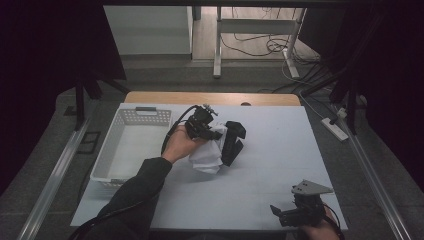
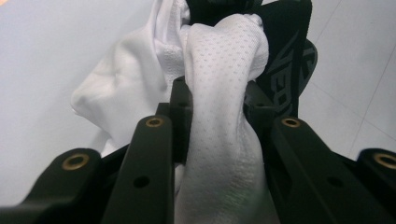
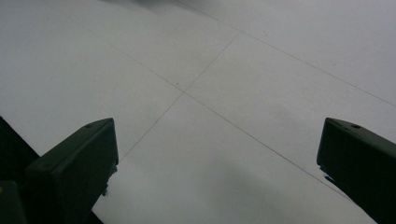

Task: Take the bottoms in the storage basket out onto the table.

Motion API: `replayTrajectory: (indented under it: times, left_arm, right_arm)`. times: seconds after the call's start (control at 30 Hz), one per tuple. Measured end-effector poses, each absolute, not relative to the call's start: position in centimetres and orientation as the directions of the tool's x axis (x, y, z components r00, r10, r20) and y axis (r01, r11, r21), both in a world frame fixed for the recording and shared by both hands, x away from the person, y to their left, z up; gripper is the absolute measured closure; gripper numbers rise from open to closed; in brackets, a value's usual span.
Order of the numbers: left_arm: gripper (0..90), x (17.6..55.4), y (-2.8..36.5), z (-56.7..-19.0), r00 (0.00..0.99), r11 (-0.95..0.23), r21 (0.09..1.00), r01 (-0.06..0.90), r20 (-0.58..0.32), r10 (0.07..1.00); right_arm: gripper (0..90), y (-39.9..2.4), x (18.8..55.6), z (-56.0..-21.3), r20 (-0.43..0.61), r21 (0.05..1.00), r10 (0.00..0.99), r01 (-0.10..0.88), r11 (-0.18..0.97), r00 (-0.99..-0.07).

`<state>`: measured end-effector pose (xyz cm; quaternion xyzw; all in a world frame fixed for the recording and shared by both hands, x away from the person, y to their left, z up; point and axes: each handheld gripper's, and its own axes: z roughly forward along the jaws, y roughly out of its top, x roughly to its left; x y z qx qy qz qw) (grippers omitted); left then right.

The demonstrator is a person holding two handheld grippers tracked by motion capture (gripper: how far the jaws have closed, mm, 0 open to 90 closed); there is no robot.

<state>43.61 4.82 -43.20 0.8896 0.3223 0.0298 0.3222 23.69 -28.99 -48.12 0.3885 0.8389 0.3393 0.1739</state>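
Note:
A crumpled white mesh garment (image 1: 206, 156) with a black part (image 1: 233, 142) lies at the middle of the white table (image 1: 280, 165). My left gripper (image 1: 218, 133), held in a hand, is shut on a fold of it. In the left gripper view the white fabric (image 2: 219, 84) is pinched between the two black jaws of the left gripper (image 2: 217, 109), and the black part with grey lettering (image 2: 286, 79) hangs behind it. My right gripper (image 1: 278, 213) rests low at the table's front right, open. In the right gripper view, bare table shows between the wide-apart jaws of the right gripper (image 3: 217, 135).
A white plastic basket (image 1: 111, 150) stands at the table's left side with nothing in it. The table's wooden far edge (image 1: 210, 97) shows behind the white cover. Metal frames, a power strip (image 1: 336, 128) and cables lie on the floor beyond.

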Motion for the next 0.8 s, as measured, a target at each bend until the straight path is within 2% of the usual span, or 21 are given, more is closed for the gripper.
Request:
replayTrajectory:
  times: [0.8]
  left_arm:
    - [66.7,44.6,3.8,-46.9,0.78,-0.576,0.582,0.574,-0.173,0.602]
  right_arm:
    - [0.0,-29.0,23.7,-48.1,-0.029,0.703,0.766,0.531,0.472,-0.642]
